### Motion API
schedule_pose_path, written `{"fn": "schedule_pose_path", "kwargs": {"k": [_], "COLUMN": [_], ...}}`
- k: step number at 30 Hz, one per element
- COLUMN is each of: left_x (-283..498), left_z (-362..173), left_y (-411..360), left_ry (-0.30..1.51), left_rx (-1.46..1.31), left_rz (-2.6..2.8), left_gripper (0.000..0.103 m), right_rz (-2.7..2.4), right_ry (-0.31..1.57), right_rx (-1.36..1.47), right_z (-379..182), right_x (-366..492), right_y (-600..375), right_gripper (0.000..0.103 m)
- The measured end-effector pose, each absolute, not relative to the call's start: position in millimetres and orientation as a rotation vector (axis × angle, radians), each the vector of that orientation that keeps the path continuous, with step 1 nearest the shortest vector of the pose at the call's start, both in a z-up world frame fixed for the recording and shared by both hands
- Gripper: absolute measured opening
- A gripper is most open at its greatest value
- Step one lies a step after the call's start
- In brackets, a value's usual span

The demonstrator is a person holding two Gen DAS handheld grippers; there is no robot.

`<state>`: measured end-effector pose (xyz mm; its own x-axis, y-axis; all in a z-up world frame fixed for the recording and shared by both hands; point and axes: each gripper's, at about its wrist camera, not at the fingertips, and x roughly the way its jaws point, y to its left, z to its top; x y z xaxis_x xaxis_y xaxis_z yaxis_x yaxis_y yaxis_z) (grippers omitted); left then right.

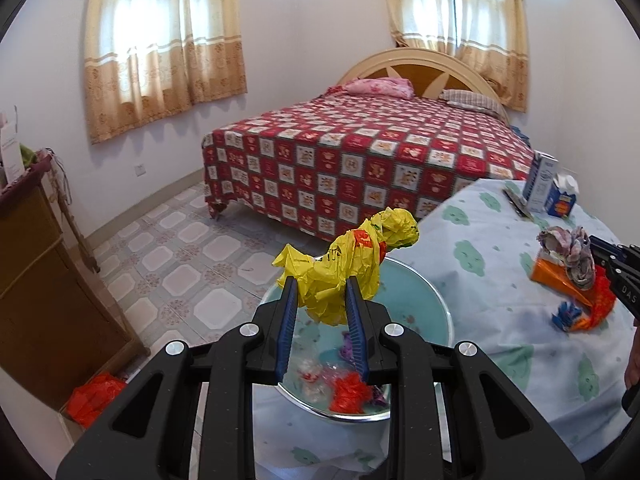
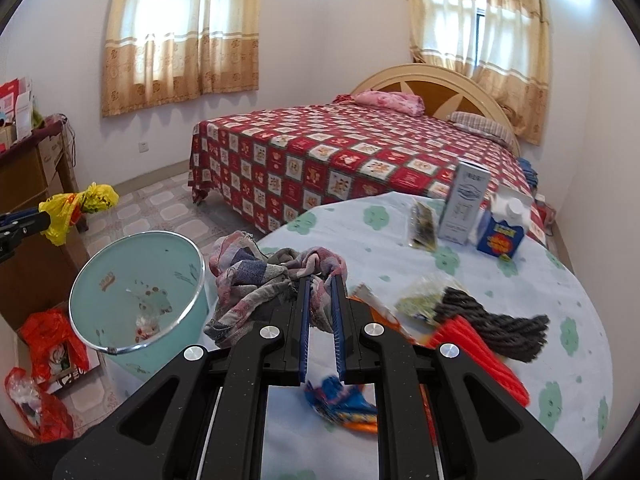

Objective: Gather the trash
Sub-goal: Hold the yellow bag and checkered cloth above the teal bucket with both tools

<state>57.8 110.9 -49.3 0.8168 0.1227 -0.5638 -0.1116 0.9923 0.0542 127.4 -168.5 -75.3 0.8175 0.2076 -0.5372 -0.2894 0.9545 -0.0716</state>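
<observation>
On the left, the left tongs [image 1: 322, 296] are clamped on a crumpled yellow plastic bag [image 1: 352, 264], poised right above the pale blue bin [image 2: 138, 292], which already holds a few scraps at the bottom. Moving right, the right tongs [image 2: 320, 300] are closed tight on a bunched plaid rag [image 2: 264, 280], lifted off the tabletop [image 2: 460, 272]. Plenty left, by the look of it: an orange wrapper [image 1: 560, 276], a blue wrapper [image 2: 340, 400], a dark rope [image 2: 496, 324] and two cartons [image 2: 464, 208] still lie on the cloth.
</observation>
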Motion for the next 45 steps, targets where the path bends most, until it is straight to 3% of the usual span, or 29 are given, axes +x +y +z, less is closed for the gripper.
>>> {"fn": "schedule_pose_path", "kwargs": {"k": [45], "left_x": [68.0], "left_z": [-53.9], "left_y": [150.9], "left_ry": [0.617], "left_rx": [-0.003], "left_rz": [0.196], "left_gripper": [0.025], "right_rz": [0.41], "right_ry": [0.583], "right_rx": [-0.28], "right_z": [-89.6], "right_x": [165.1], "right_y": [-69.1], "right_gripper": [0.011]}}
